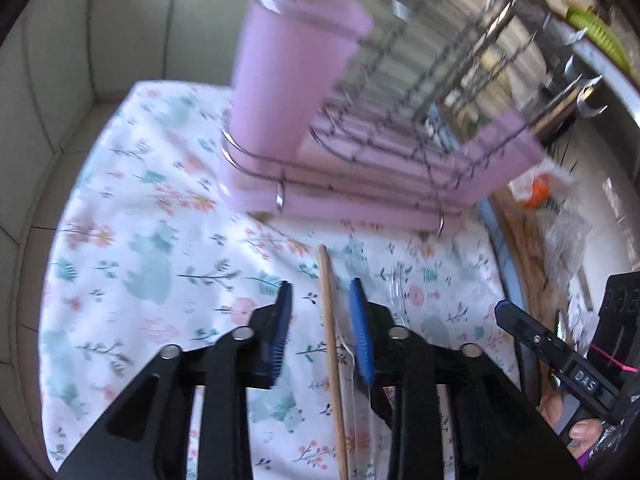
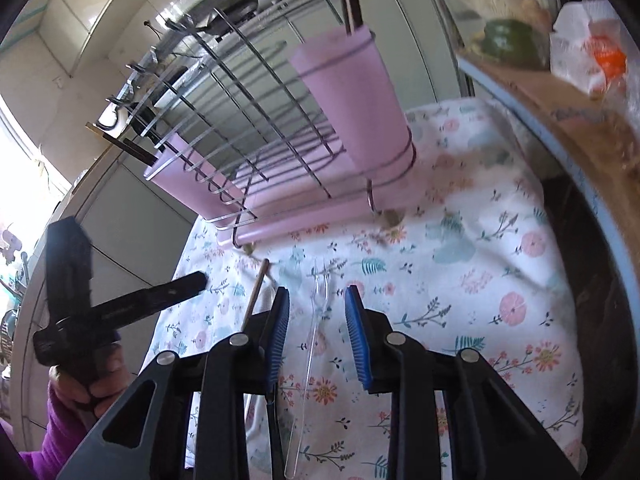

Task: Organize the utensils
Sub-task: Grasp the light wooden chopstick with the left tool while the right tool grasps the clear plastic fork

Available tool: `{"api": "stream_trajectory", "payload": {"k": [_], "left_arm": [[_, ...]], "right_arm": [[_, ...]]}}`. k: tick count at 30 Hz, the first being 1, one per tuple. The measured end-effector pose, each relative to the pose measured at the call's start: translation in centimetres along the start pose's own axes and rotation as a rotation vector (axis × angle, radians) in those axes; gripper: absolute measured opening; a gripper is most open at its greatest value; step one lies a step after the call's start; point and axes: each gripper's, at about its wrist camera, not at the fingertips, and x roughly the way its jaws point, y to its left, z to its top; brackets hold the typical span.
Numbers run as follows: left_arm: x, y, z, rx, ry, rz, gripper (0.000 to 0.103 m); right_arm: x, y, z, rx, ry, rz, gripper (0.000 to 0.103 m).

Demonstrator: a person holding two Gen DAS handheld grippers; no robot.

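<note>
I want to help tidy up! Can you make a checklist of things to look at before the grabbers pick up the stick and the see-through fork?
1. Wooden stick lies between the left gripper's fingers: ok.
2. Clear plastic fork lies between the right gripper's fingers: ok.
3. Fingers pressing on the stick or fork: not ok, both sets stand apart from them.
4. Stick and fork kept apart on the flowery cloth: cannot tell, they lie very close in the left view.
5. Pink cup on the wire rack stands open-topped for dropping utensils: ok, something dark is already in it.
6. The two grippers keep clear of each other: ok.
</note>
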Motion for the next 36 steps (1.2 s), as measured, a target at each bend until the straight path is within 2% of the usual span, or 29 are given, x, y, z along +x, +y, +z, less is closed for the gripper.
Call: {"api": "stream_trajectory", "payload": {"k": [4,8,9,10,11,17,20,29,33,35,36], "left_arm": [[2.8,-0.6,0.7,0.010,0.076,0.055,0.023],[5.3,-0.9,1.0,0.008,0.139,0.064,0.022],[5.6,-0.8,1.0,0.009,0.143,0.069,0.019],[6.1,-0.8,1.0,0.011,0.150,0.081,0.009],[6.3,-0.8,0.9,0.009,0.153,0.084,0.007],[4.5,0.8,0.5,-0.027,0.102,0.044,0.006],[2.8,2.2,0.3,-0.050,0.065,0.030,0.006],[-2.2,5.7,-0.6,-0.083,-0.019,-0.022,0.006],[-3.0,6.9,-1.1,-0.101,-0.034,-0.039,0.006],[-3.7,7.6,-1.5,-0.110,-0.038,-0.036,0.006],[-3.9,7.6,-1.6,-0.112,-0.040,-0.032,0.006]], "right_arm": [[0.8,-0.9,-0.1,0.030,0.030,0.014,0.028],[1.8,-1.3,-0.1,0.043,0.062,0.021,0.028],[2.1,-1.4,0.0,0.044,0.068,0.021,0.028],[2.4,-1.4,0.2,0.045,0.078,0.020,0.028],[2.7,-1.4,0.3,0.044,0.084,0.021,0.028],[5.4,0.0,1.3,0.019,0.145,0.004,0.028],[6.9,0.6,1.8,0.018,0.177,-0.016,0.031],[11.3,2.3,2.2,-0.025,0.270,-0.189,0.032],[12.6,3.2,2.4,-0.056,0.272,-0.257,0.032],[12.9,3.6,2.3,-0.081,0.259,-0.280,0.024],[13.0,3.8,2.2,-0.089,0.249,-0.288,0.013]]}}
